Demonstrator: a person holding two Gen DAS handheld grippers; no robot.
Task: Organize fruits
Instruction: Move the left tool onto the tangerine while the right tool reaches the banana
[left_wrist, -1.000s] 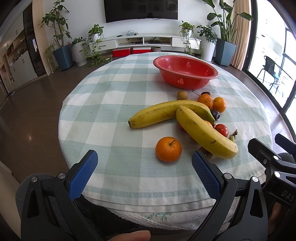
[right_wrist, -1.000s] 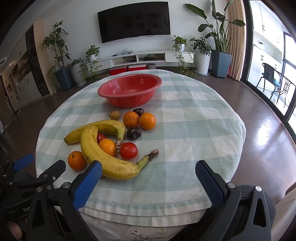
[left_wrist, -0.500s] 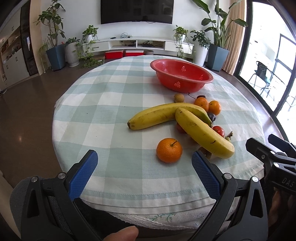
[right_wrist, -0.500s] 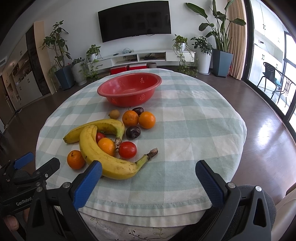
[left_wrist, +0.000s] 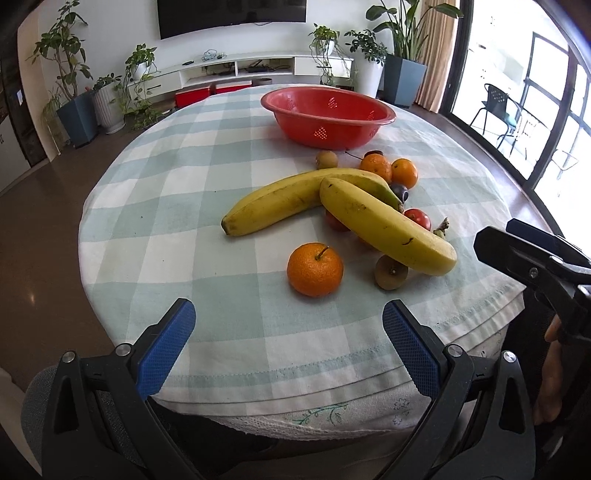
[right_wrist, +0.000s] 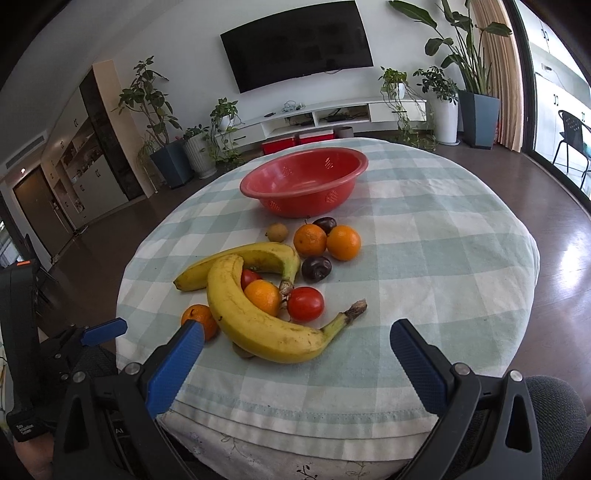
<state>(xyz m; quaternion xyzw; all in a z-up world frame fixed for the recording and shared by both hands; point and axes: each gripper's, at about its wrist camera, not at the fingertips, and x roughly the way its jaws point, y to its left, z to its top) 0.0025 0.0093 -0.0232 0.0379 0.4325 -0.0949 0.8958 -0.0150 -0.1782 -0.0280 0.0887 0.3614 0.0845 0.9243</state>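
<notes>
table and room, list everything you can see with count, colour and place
table: 1, round, green and white check cloth, centre
colander bowl: 1, red, far side of table, nothing visible in it
bananas: 2, yellow, crossing mid-table, the near one resting on other fruit
mandarins: 4, orange; one alone nearest the left claw, one tucked in the near banana's curve, two by the bowl
tomatoes: 2, red, by the bananas
dark plums: 2, purple, near the two far mandarins
small brown fruit: 2, one under the near banana, one by the bowl
tv: 1, black, on wall
potted plants: several, green, along wall
left claw: blue pads, open
right claw: blue pads, open
</notes>
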